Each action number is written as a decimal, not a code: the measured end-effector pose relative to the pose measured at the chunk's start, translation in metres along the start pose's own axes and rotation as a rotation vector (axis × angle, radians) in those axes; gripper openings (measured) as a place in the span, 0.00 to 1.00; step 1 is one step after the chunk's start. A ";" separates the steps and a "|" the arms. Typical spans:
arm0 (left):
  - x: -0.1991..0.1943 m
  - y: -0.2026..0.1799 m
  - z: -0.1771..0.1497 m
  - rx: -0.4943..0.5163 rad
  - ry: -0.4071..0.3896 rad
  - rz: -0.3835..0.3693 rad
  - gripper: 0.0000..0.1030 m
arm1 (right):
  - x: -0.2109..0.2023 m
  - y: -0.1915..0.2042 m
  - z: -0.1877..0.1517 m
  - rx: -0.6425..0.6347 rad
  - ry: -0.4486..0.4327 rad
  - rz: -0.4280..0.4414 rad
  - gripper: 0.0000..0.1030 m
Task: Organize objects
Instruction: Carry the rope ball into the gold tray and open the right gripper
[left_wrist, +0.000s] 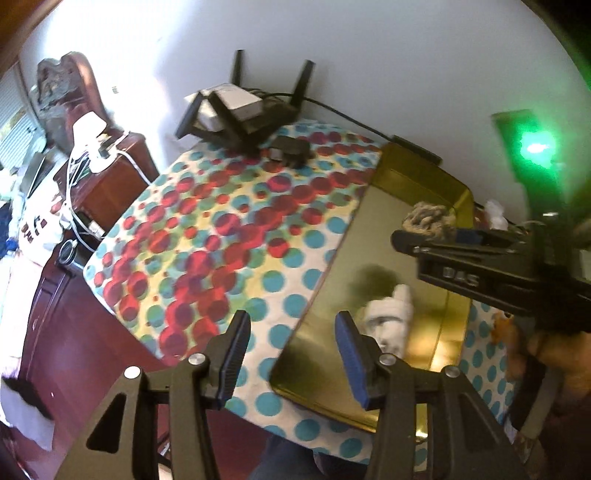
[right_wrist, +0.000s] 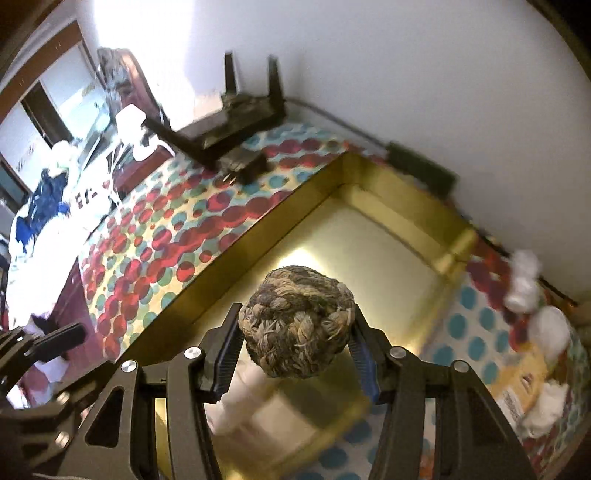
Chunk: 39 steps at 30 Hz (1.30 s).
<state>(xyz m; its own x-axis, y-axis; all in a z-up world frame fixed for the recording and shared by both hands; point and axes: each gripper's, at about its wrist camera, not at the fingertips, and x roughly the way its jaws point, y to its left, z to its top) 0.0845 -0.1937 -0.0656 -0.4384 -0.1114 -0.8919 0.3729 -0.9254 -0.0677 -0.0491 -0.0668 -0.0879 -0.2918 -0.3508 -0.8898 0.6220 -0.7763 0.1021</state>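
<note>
The right gripper (right_wrist: 295, 345) pinches a braided rope ball (right_wrist: 297, 321) above the gold tray (right_wrist: 399, 192). The left gripper (left_wrist: 291, 354) hangs spread and empty beside a white plush toy (left_wrist: 388, 314) lying in the tray. Let go carelessly, the ball could bounce or roll over the low rim.

Your window (right_wrist: 55, 92) at upper left blows out white. Glare sits on the gold tray (right_wrist: 369, 236), a green flare (left_wrist: 535, 147) stains the right edge, and motion blur smears both bowed fisheye views.
</note>
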 end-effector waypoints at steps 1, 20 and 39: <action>-0.001 0.004 -0.001 -0.005 0.000 0.005 0.47 | 0.009 0.005 0.003 -0.003 0.016 0.006 0.49; 0.001 0.005 0.007 0.066 -0.008 -0.002 0.47 | 0.042 0.011 0.004 0.062 0.056 0.005 0.52; 0.006 -0.122 0.014 0.405 -0.028 -0.209 0.47 | -0.114 -0.121 -0.123 0.441 -0.140 -0.314 0.73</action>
<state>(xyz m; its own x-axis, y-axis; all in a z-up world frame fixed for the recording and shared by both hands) 0.0248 -0.0863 -0.0566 -0.4946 0.0879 -0.8647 -0.0734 -0.9955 -0.0593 -0.0014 0.1315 -0.0538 -0.5265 -0.1098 -0.8431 0.1356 -0.9898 0.0443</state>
